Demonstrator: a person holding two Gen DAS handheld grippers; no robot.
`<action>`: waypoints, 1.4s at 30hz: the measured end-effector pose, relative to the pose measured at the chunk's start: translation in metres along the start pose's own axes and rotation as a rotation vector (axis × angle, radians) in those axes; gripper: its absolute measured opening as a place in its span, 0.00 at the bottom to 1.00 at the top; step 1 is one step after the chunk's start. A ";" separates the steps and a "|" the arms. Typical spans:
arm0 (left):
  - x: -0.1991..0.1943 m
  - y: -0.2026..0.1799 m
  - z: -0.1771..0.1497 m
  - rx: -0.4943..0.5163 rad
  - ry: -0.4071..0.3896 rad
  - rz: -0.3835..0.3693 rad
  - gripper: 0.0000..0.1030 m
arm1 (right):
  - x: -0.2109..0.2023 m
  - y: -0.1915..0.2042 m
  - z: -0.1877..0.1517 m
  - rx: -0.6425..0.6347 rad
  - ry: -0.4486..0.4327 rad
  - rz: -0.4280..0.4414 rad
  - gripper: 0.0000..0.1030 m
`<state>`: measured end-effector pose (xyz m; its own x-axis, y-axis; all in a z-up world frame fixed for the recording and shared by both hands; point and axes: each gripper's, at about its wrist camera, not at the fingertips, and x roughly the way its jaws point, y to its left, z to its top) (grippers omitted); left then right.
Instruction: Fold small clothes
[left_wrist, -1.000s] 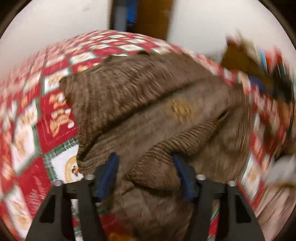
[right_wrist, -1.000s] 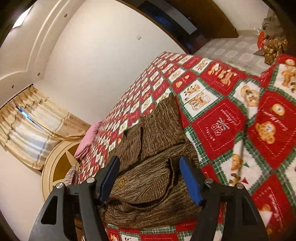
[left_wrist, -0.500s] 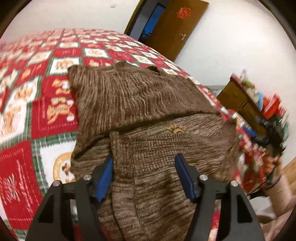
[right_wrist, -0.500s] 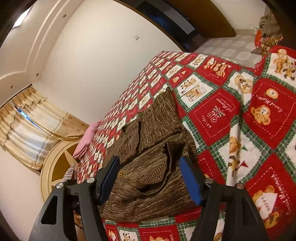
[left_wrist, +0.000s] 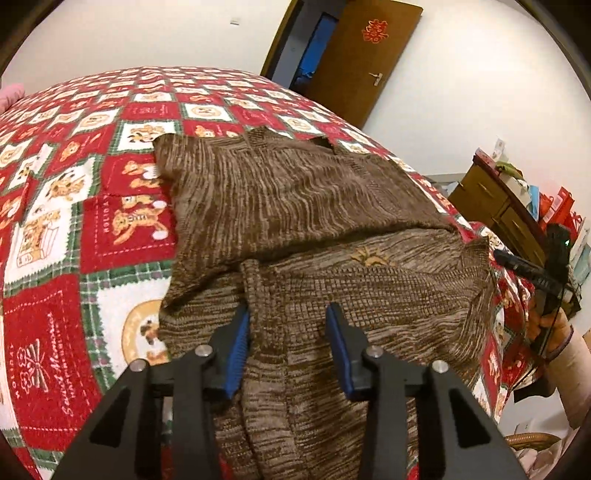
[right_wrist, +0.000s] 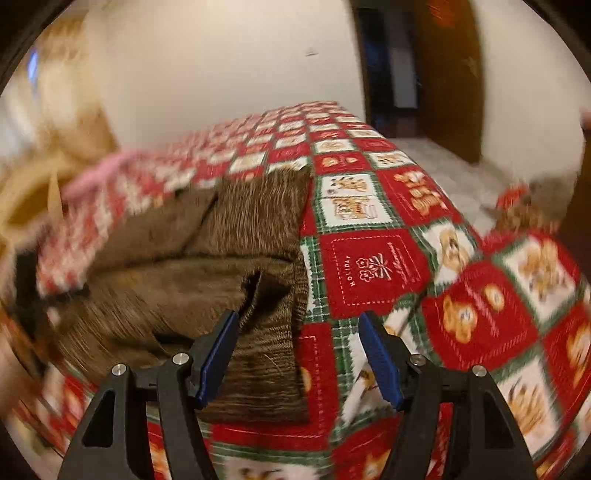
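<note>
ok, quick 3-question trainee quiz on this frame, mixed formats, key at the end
1. True or false: the brown knit sweater lies on the red Christmas quilt.
2. Multiple choice: between the right gripper's fingers you see
A. only quilt
B. a sweater edge and quilt
C. a pillow
3. Short answer: the left gripper's jaws have just been closing. What is between them, and is a grip clear?

Key:
1. True
2. B
3. Sweater fabric; the left pad meets a fold, the right pad shows no clear contact, so no sure grip.
</note>
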<state>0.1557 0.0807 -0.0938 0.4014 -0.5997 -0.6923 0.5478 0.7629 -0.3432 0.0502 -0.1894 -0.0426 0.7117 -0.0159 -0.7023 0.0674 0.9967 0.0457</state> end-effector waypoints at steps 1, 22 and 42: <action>0.001 -0.002 0.001 0.005 0.003 0.003 0.41 | 0.006 0.003 0.001 -0.041 0.021 -0.006 0.66; -0.004 0.012 -0.006 -0.124 -0.079 -0.007 0.08 | 0.027 -0.029 0.032 0.190 0.004 0.201 0.46; -0.002 0.004 -0.009 -0.067 -0.066 -0.007 0.10 | 0.076 0.046 0.025 -0.197 0.096 0.030 0.10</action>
<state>0.1508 0.0874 -0.0990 0.4463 -0.6183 -0.6469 0.5014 0.7715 -0.3915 0.1254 -0.1468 -0.0761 0.6405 0.0121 -0.7678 -0.0972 0.9931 -0.0654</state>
